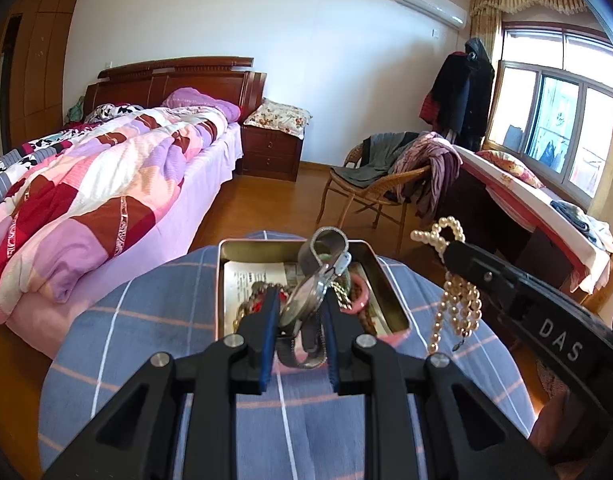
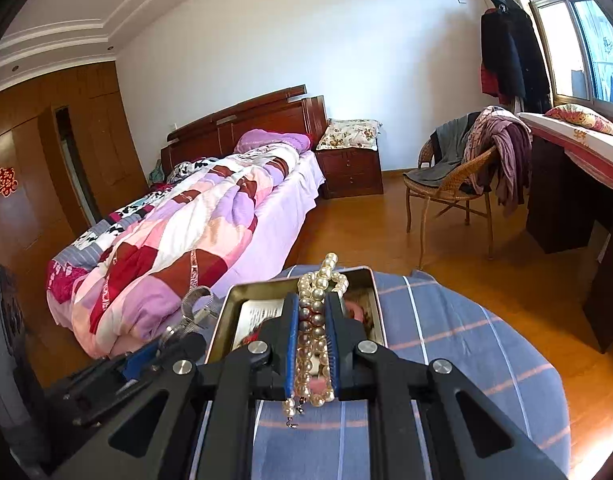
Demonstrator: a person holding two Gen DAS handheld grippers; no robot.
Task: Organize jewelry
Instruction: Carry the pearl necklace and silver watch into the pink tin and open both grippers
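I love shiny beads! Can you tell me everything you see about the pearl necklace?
The pearl necklace is a string of round, glossy cream beads bunched into several strands. The right claw is shut on it, blue pads pressing both sides. A loop pokes out past the tips, and loose ends with a small metal clasp dangle below. It hangs above the open metal tin.

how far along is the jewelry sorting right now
Nothing looks sorted yet. In hand: the left tongs grip a wristwatch, the right tongs a pearl strand, both over the open tin. Left: a pink bangle and chains remain tangled inside.
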